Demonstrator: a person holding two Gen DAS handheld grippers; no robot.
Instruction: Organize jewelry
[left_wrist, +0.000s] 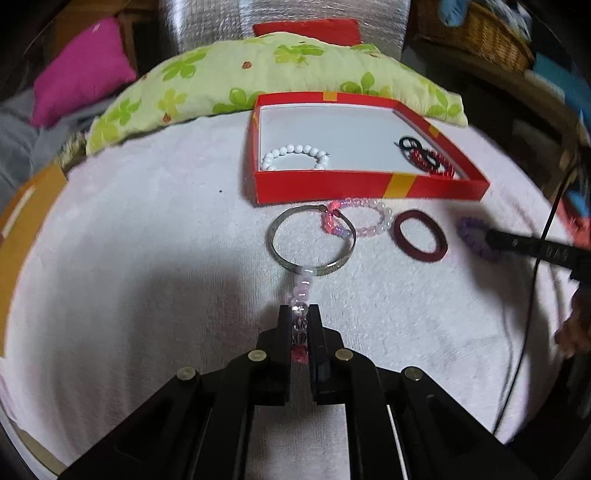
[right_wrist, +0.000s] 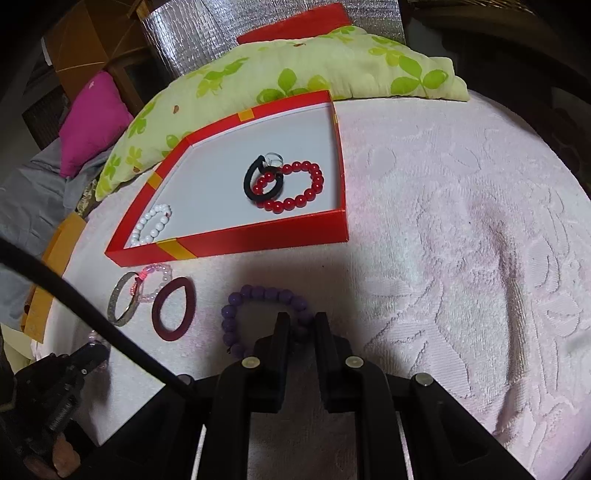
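My left claw (left_wrist: 299, 314) is closed on a pale pink bead bracelet (left_wrist: 303, 286), and my right claw (right_wrist: 300, 320) pinches the purple bead bracelet (right_wrist: 258, 295). I should lift both gently into the red box (right_wrist: 236, 240). Everything lies on a pale towel (right_wrist: 461, 240), with a green pillow (left_wrist: 229, 74) behind.

No readable text

Nothing legible is showing in either wrist view: the red box (left_wrist: 354, 184) is carrying only plain yellow stripes, and faint marks on the black bar (left_wrist: 546, 253) at the right are blurring beyond reading.
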